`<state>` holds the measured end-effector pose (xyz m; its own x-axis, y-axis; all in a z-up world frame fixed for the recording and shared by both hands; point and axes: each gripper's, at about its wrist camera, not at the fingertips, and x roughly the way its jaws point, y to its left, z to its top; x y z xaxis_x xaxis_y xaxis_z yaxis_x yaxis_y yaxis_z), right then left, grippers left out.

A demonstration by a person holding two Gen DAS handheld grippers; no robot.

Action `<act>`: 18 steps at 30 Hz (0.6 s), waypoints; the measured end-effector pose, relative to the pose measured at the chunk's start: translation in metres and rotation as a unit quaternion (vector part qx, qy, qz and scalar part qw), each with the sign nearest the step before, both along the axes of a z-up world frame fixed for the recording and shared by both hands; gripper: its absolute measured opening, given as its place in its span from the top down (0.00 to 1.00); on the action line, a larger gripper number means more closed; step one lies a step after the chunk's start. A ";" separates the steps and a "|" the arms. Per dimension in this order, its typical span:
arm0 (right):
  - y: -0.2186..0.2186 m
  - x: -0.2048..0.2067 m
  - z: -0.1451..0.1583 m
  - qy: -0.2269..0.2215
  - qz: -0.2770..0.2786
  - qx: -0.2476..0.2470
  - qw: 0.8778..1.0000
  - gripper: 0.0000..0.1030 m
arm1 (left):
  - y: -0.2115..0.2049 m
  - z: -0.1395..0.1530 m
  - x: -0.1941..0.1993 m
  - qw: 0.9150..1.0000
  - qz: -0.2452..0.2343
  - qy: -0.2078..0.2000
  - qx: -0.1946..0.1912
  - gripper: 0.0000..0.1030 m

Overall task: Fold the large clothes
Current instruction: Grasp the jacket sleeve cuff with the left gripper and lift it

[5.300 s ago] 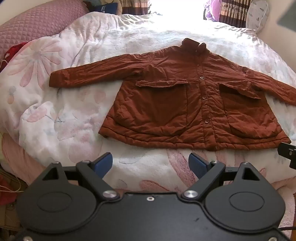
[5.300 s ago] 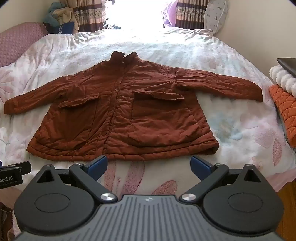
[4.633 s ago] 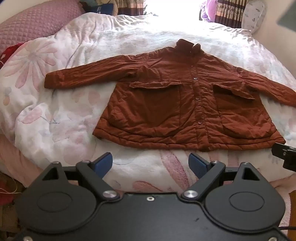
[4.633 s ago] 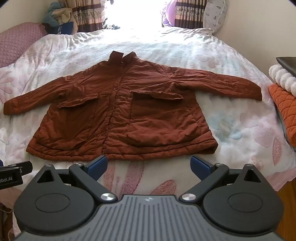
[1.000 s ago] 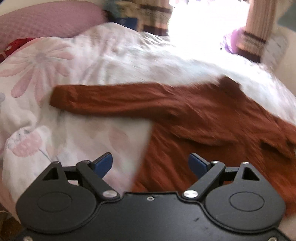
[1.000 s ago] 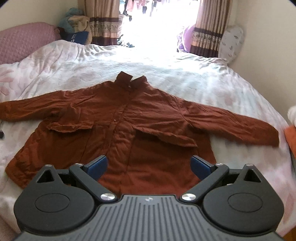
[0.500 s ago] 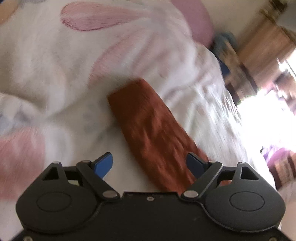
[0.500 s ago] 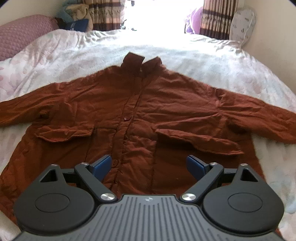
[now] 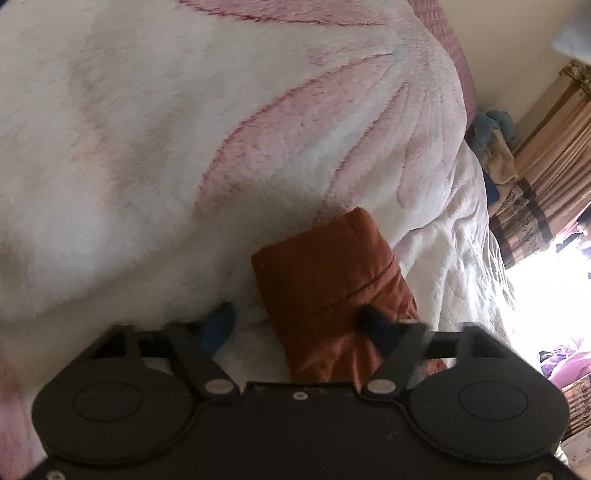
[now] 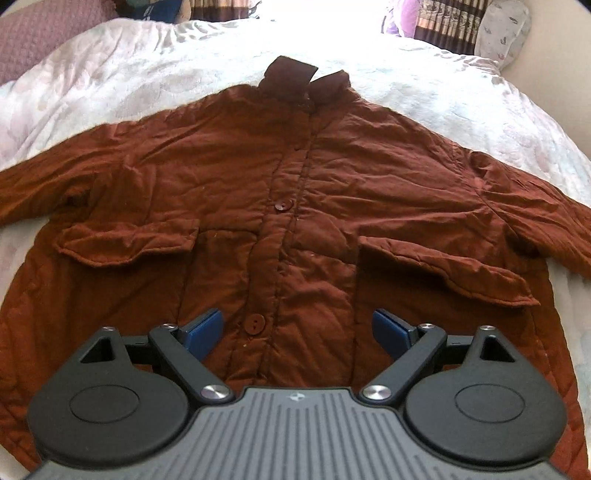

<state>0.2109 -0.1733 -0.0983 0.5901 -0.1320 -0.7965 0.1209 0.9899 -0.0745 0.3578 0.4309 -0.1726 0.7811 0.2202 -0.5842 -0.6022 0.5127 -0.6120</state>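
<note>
A rust-brown quilted jacket (image 10: pixel 295 221) lies flat and face up on the bed, buttoned, collar at the far side, both sleeves spread outward. In the left wrist view I see only the cuff end of its left sleeve (image 9: pixel 332 280). My left gripper (image 9: pixel 295 326) is open, tilted, with the cuff lying between its jaws; one blue finger (image 9: pixel 218 325) rests on the blanket beside the sleeve. My right gripper (image 10: pixel 295 330) is open and empty, hovering over the jacket's lower front near a button (image 10: pixel 255 325).
The bed is covered by a white fleece blanket with pink flower print (image 9: pixel 184 129). A mauve quilted headboard cushion (image 10: pixel 40 40) is at the far left. Striped curtains (image 9: pixel 535 206) and a bright window are behind the bed. A pale pillow (image 10: pixel 502 33) is at the far right.
My left gripper has swung left and down to the sleeve cuff, which now lies between its jaws. My right gripper has moved closer over the jacket's front.
</note>
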 end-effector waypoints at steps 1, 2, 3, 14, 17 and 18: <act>0.001 0.001 -0.002 0.005 0.000 -0.001 1.000 0.00 | 0.002 -0.003 0.007 1.000 -0.009 -0.003 -0.007 0.63; 0.001 0.002 -0.003 0.009 -0.001 -0.001 1.000 0.00 | 0.003 -0.005 0.013 1.000 -0.017 -0.009 -0.018 0.68; 0.001 0.002 -0.005 0.012 -0.003 0.001 1.000 0.00 | 0.004 -0.006 0.018 0.999 -0.020 -0.015 -0.028 0.73; -0.009 -0.009 0.004 0.000 0.001 0.015 1.000 0.00 | -0.051 0.073 -0.003 0.988 -0.106 -0.114 -0.015 0.90; -0.020 -0.018 0.008 -0.007 -0.004 0.033 0.999 0.00 | -0.100 0.110 -0.002 0.974 -0.165 -0.151 -0.013 0.90; -0.025 -0.022 0.010 -0.008 -0.004 0.039 0.999 0.00 | -0.119 0.122 0.000 0.969 -0.189 -0.161 -0.012 0.90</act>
<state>0.1886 -0.1984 -0.0886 0.6024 -0.0748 -0.7947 0.1301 0.9915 0.0053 0.3574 0.3116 -0.0508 0.9458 -0.1271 -0.2988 -0.1508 0.6431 -0.7508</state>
